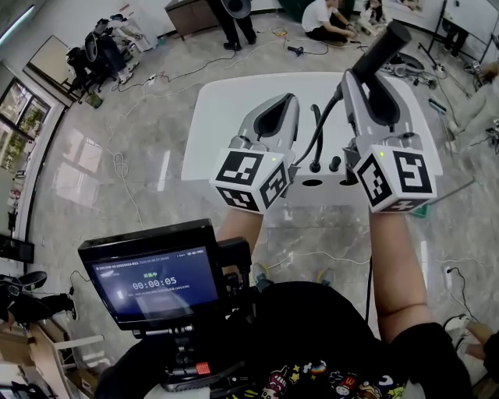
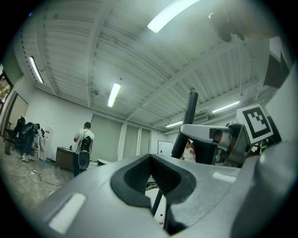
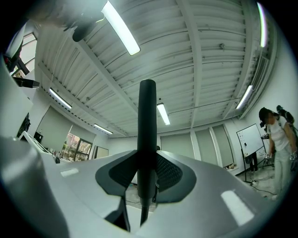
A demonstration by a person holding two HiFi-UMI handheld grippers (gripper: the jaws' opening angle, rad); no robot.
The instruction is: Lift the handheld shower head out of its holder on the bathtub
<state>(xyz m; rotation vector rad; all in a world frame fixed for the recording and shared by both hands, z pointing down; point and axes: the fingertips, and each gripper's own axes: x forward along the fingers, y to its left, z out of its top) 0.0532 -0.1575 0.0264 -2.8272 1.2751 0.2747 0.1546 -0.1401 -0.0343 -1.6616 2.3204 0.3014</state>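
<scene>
The black handheld shower head (image 1: 381, 50) (image 3: 147, 135) is up in the air, pointing away from me over the white bathtub (image 1: 226, 105). My right gripper (image 1: 373, 78) (image 3: 147, 179) is shut on its handle. The black hose (image 1: 316, 136) curves down from it to the tub deck, beside the dark knobs (image 1: 324, 165) and the holder opening (image 1: 312, 184). My left gripper (image 1: 274, 113) (image 2: 153, 181) hovers just left of the hose, jaws together and holding nothing. In the left gripper view the shower head (image 2: 186, 125) and the right gripper (image 2: 209, 135) show at the right.
Cables (image 1: 117, 167) trail across the glossy floor left of the tub. Several people (image 1: 323, 19) stand or sit beyond the tub's far end. Equipment (image 1: 97, 51) is piled at the far left. A monitor (image 1: 152, 280) hangs on my chest rig.
</scene>
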